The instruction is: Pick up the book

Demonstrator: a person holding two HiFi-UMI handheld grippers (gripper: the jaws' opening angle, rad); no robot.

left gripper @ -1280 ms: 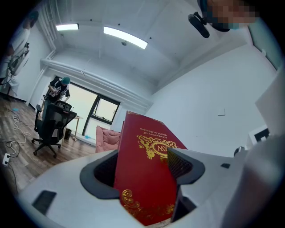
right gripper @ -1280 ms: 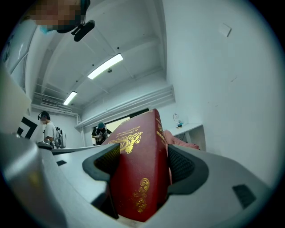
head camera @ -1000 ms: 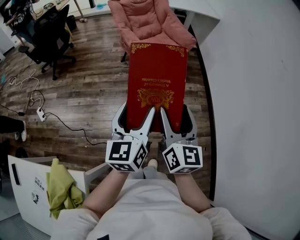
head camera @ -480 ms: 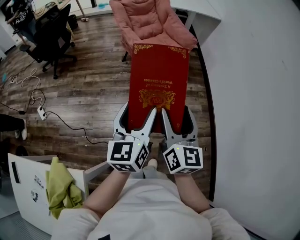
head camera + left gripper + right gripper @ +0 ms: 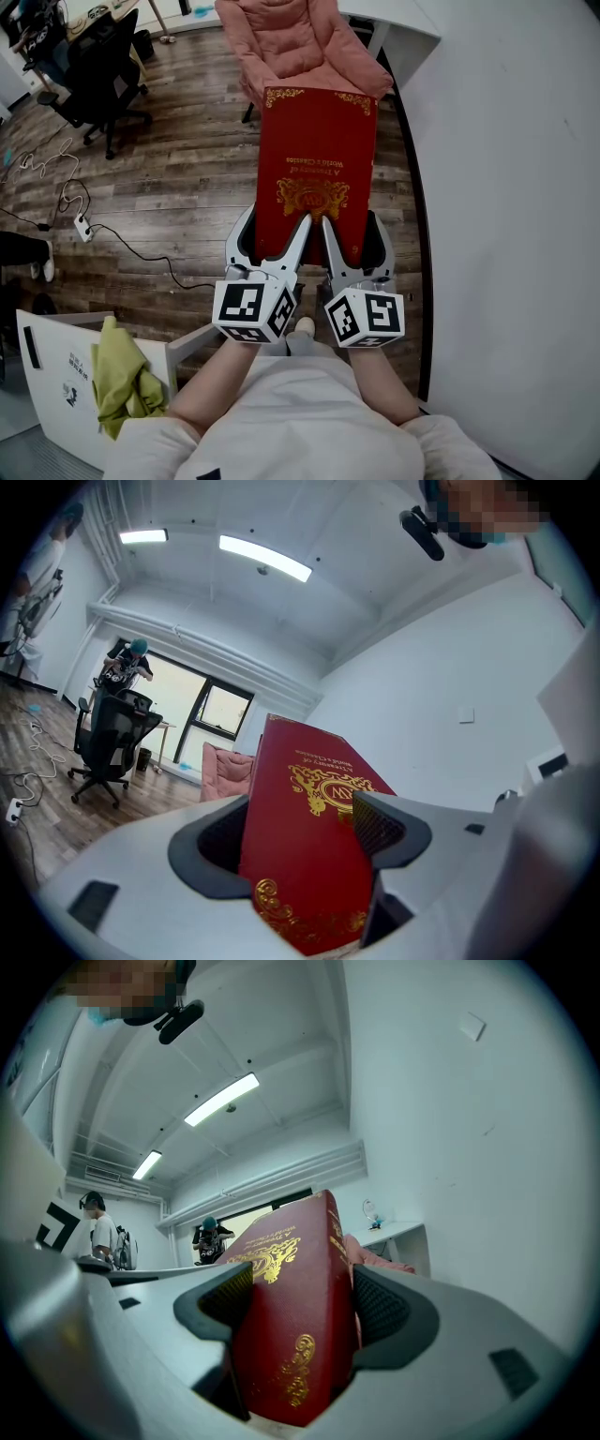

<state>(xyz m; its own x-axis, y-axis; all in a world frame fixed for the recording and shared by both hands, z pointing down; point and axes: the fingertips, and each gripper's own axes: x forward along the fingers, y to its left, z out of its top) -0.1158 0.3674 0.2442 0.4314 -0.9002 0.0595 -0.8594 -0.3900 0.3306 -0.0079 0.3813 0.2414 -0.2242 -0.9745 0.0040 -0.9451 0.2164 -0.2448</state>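
Closest in, at bottom of head view: pale shirt, both forearms [image 5: 370,375] reaching fwd. Just beyond, two marker cubes [image 5: 251,309] side by side, nearly touching. Ahead of cubes, L gripper [image 5: 274,230] and R gripper [image 5: 354,234], both clamped on near edge of red book [image 5: 317,150]. L gripper view: jaws closed on book [image 5: 300,855], ribbed pad pressed on front cover by gold emblem, other jaw behind. R gripper view: jaws shut across book [image 5: 291,1326] thickness at spine side, pads tight on both covers. Book held in air above wood floor [image 5: 169,178], resting on nothing, front cover w/ gold emblem and corner ornaments facing head camera, title upside down from there, far edge pointing away. Bottom left, lower down: green cloth [image 5: 117,380] draped on white board. Further out on floor: power strip [image 5: 82,228] w/ black cable. Beyond book's far edge: pink armchair [image 5: 300,42]. Far left: black office chair [image 5: 94,75]. Along R side: white wall [image 5: 506,187].
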